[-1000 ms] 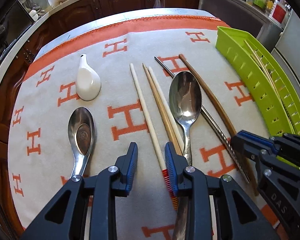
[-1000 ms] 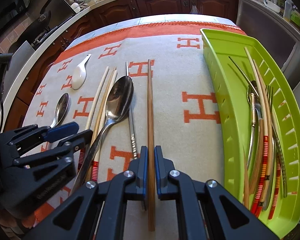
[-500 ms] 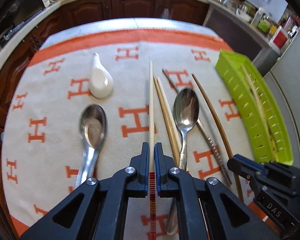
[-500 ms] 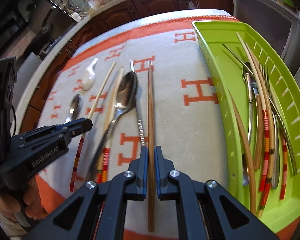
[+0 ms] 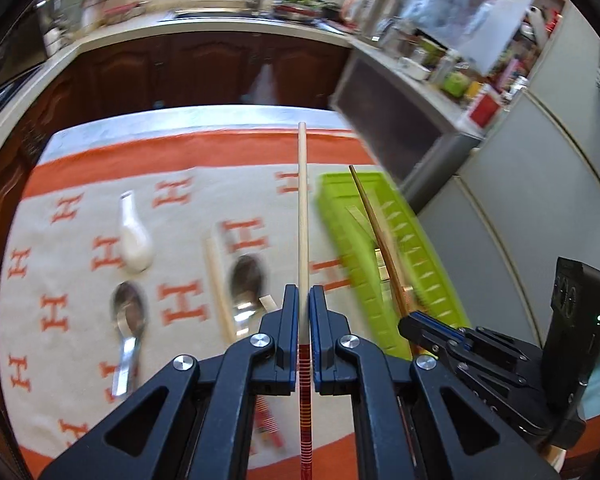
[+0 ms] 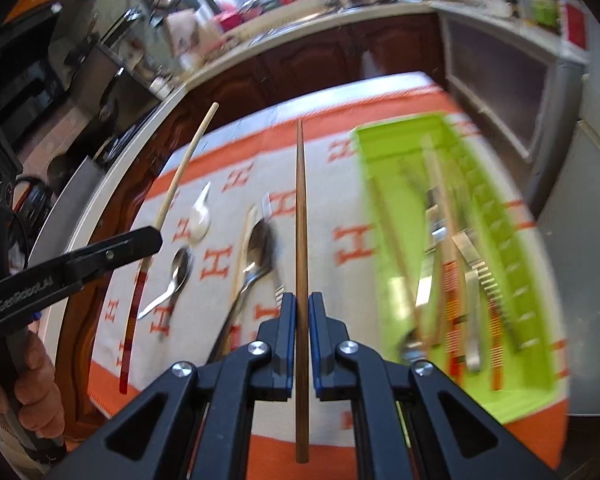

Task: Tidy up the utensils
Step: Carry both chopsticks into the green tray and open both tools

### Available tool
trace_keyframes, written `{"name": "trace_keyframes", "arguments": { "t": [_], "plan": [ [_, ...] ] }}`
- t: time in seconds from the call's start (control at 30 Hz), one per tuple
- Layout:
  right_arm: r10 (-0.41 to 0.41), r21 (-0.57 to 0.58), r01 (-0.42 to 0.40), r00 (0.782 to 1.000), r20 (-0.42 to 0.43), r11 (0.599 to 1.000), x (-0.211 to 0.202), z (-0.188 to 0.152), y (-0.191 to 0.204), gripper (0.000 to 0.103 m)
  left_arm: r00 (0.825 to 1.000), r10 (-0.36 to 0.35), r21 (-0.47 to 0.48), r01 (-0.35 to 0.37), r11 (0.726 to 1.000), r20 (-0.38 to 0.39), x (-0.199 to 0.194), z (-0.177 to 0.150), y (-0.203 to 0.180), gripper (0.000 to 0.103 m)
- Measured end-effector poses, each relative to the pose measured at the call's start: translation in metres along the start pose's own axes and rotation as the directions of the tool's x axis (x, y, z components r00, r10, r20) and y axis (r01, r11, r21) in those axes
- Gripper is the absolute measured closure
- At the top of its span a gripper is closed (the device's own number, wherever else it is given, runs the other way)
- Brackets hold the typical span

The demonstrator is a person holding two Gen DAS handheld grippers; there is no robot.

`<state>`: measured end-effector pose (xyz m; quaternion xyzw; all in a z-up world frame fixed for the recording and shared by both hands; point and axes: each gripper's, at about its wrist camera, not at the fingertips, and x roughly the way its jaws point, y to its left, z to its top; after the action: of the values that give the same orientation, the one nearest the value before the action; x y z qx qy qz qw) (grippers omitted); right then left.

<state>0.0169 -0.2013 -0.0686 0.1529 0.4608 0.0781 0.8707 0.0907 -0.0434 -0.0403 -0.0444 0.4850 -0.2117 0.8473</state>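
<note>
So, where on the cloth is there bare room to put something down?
Bare cloth lies between the steel spoon and the green tray, and along the far orange border beyond the white spoon. The tray itself is crowded with utensils, and the spoons and pale chopstick fill the left part.

Two black two-finger grippers show, the left gripper (image 5: 304, 300) and the right gripper (image 6: 299, 308), and each clamps one chopstick: a pale wooden chopstick with a red-banded end (image 5: 302, 208) and a dark brown wooden chopstick (image 6: 300, 216). On the cloth lie two metal spoons (image 5: 129, 312) (image 5: 247, 280), one white ceramic soup spoon (image 5: 134, 240) and one more pale chopstick (image 5: 217, 280). There is one lime-green plastic tray (image 6: 384, 184); its blurred contents cannot be counted
</note>
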Motion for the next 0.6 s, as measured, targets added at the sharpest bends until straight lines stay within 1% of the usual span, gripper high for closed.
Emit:
{"name": "trace_keyframes", "arguments": {
  "t": [0.07, 0.17, 0.23, 0.33, 0.43, 0.57, 0.6],
  "plan": [
    [-0.038, 0.022, 0.038, 0.999, 0.028, 0.999, -0.011, 0.007, -0.016, 0.097, 0.999, -0.030, 0.027, 0.031, 0.999, -0.013, 0.011, 0.010, -0.022, 0.100],
    [-0.091, 0.048, 0.088, 0.995, 0.051, 0.995, -0.021, 0.015, -0.034, 0.097, 0.998, -0.054, 0.056, 0.056, 0.997, -0.034, 0.031, 0.022, -0.050, 0.100],
    [-0.111, 0.058, 0.107, 0.992, 0.059, 0.993, -0.025, 0.019, -0.043, 0.097, 0.996, -0.070, 0.055, 0.073, 0.996, -0.062, 0.047, 0.027, -0.067, 0.100],
    [-0.115, 0.055, 0.112, 0.992, 0.060, 0.992, -0.027, 0.021, -0.051, 0.097, 0.989, -0.079, 0.033, 0.084, 0.996, -0.125, 0.079, 0.031, -0.083, 0.100],
    [-0.111, 0.055, 0.109, 0.993, 0.044, 0.993, -0.022, 0.022, -0.056, 0.097, 0.983, -0.067, 0.013, 0.070, 0.997, -0.174, 0.105, 0.031, -0.091, 0.100],
    [-0.114, 0.047, 0.113, 0.993, 0.020, 0.993, -0.012, 0.021, -0.061, 0.097, 0.982, -0.038, 0.013, 0.041, 0.999, -0.187, 0.124, 0.030, -0.092, 0.100],
    [-0.113, 0.047, 0.113, 0.993, 0.014, 0.993, -0.011, 0.021, -0.062, 0.097, 0.982, -0.025, 0.012, 0.028, 1.000, -0.188, 0.126, 0.029, -0.092, 0.097]
  ]
}}
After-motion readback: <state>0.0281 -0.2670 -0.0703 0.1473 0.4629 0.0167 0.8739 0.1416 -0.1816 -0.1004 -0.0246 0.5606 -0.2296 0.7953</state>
